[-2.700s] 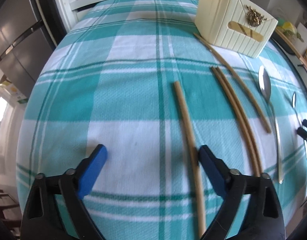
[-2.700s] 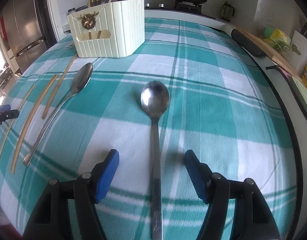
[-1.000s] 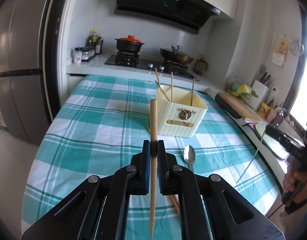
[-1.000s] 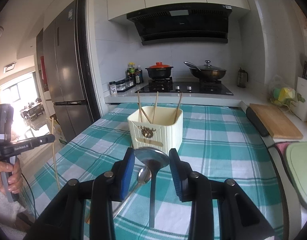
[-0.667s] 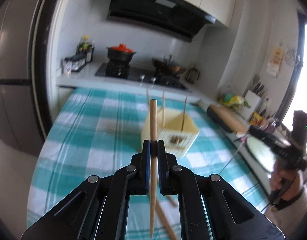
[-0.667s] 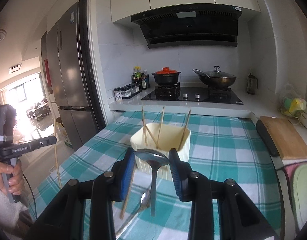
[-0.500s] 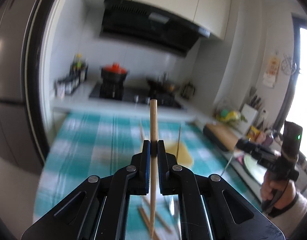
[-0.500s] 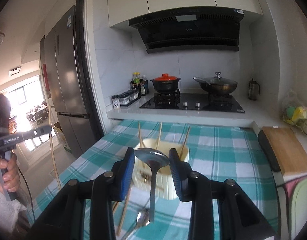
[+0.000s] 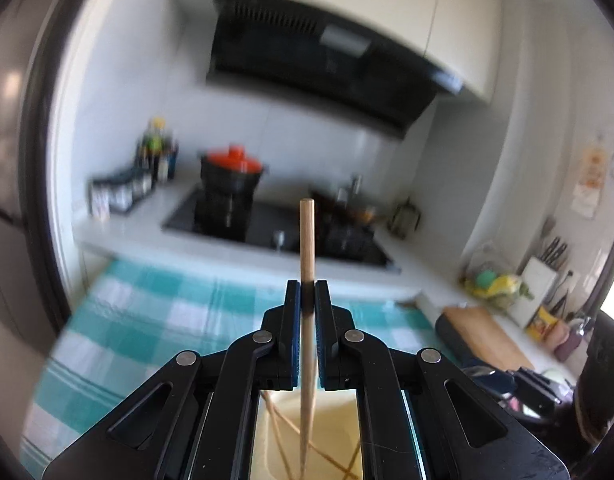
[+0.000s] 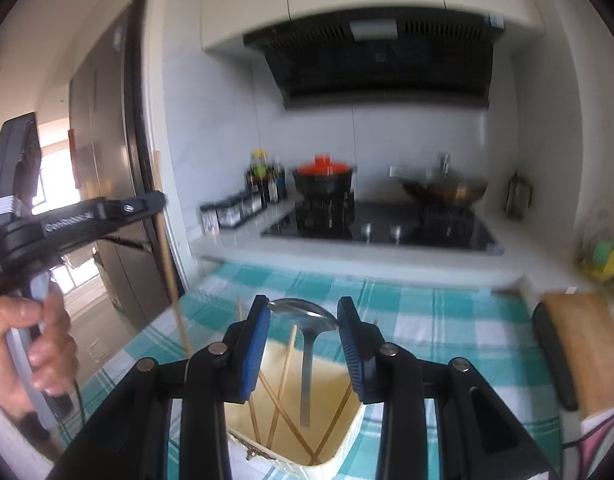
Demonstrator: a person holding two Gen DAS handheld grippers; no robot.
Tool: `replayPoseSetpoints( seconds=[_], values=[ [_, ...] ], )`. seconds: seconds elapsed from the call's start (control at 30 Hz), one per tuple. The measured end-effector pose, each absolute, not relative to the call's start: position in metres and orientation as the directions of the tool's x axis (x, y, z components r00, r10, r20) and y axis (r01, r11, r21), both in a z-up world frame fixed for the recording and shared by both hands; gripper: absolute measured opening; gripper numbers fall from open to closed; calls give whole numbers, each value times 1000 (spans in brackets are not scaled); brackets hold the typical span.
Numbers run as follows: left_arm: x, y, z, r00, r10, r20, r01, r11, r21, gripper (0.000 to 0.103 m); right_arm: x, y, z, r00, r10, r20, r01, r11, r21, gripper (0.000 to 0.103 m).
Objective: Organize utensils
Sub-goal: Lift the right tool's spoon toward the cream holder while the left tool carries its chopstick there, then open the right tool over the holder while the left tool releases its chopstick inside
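both tools have risen from the desk [image 10: 447, 308] and now hang over the holder [image 10: 343, 444]. left hand-held gripper [image 9: 305, 292] pinches 1 chopstick [image 9: 307, 236]; right hand-held gripper [image 10: 303, 320] holds 1 spoon [image 10: 305, 314]. about 4 chopsticks stand inside; next comes dropping both in.

Your wooden chopstick [image 9: 306, 320] stands upright, thick end up, its tapered tip down inside the cream utensil holder [image 10: 339, 442] — where several chopsticks [image 10: 279, 408] already lean crossed. Your steel spoon [image 10: 305, 344] hangs bowl up, handle reaching down into the same open-topped holder on the teal checked cloth.
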State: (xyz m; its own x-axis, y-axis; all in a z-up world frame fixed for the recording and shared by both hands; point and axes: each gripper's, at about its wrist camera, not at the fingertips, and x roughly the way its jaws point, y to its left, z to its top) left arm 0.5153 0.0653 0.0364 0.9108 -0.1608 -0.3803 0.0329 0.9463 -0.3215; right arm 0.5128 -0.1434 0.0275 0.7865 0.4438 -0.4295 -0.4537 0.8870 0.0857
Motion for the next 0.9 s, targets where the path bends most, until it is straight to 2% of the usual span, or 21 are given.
replayPoseSetpoints(
  seconds=[0.13, 0.27, 0.3, 0.33, 0.4, 0.43, 0.47, 0.53, 0.6, 0.67, 0.73, 0.9],
  values=[
    [543, 55, -7, 850, -186, -493, 23, 948, -319, 5, 541, -139, -16, 718, 434, -544, -443, 888, 125, 35],
    [550, 43, -35, 803, -195, -563, 35, 959, -282, 6, 558, -135, -51, 664, 406, -628, -418, 898, 138, 35],
    [550, 41, -38, 793, -186, -580, 30, 963, -268, 9, 560, -134, -55, 658, 391, -644, -409, 903, 131, 35],
    [549, 41, -39, 784, -178, -595, 23, 966, -259, 14, 561, -134, -57, 658, 380, -650, -398, 909, 127, 36],
    [542, 50, -34, 772, -186, -608, 16, 962, -274, 52, 558, -137, -48, 660, 386, -644, -394, 908, 141, 38],
    [536, 56, -29, 775, -182, -605, 9, 961, -277, 59, 554, -142, -40, 667, 392, -633, -392, 908, 149, 41],
    [528, 63, -22, 778, -172, -604, 2, 962, -272, 60, 548, -146, -29, 679, 398, -617, -392, 907, 154, 47],
    [508, 76, -8, 771, -160, -616, 4, 969, -247, 65, 532, -154, -6, 705, 395, -590, -396, 908, 134, 50],
    [475, 92, 4, 753, -157, -639, 25, 977, -211, 79, 508, -163, 14, 724, 380, -576, -408, 909, 86, 52],
    [445, 102, 5, 733, -138, -666, 37, 986, -163, 91, 476, -177, 22, 735, 355, -578, -413, 910, 35, 62],
    [405, 109, -4, 701, -112, -704, 60, 993, -99, 97, 449, -191, 14, 733, 328, -595, -407, 914, 2, 66],
    [315, 113, -71, 629, -66, -775, 40, 998, -52, 99, 369, -226, -71, 670, 203, -714, -348, 935, -60, 66]
  ],
)
